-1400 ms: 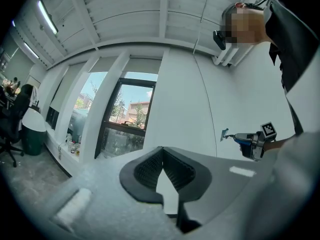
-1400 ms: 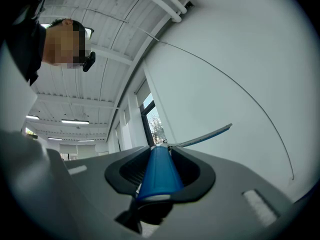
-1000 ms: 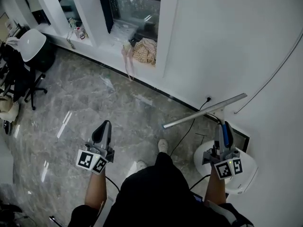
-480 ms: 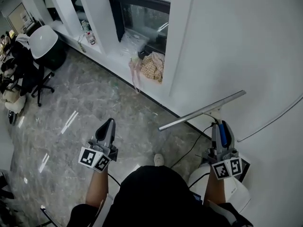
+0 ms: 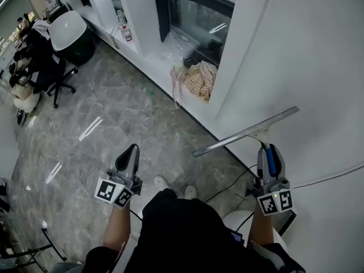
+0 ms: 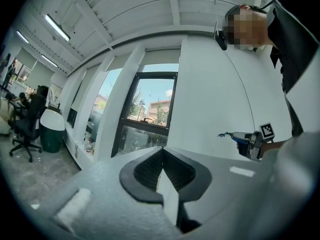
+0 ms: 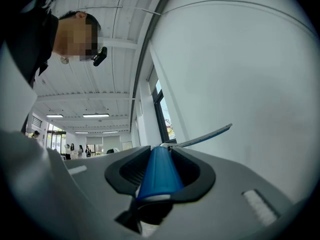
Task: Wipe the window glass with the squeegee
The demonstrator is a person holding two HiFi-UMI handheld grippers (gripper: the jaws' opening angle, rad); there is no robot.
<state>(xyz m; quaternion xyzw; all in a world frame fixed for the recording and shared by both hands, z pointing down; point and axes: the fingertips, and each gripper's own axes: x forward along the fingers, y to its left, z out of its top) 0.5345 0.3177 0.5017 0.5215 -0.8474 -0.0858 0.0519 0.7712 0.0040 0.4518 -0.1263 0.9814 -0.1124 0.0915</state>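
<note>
Beside a white wall [image 5: 307, 50], well short of the window [image 5: 196, 19], the right gripper [image 5: 269, 154] is clamped on the squeegee [image 5: 244, 133] at its blue handle, with the long blade crosswise ahead of the jaws. The left gripper [image 5: 128, 154] hangs closed and empty. The squeegee looks light and rigid, probably with a soft rubber edge, so the handle seems the sensible place to grip.
</note>
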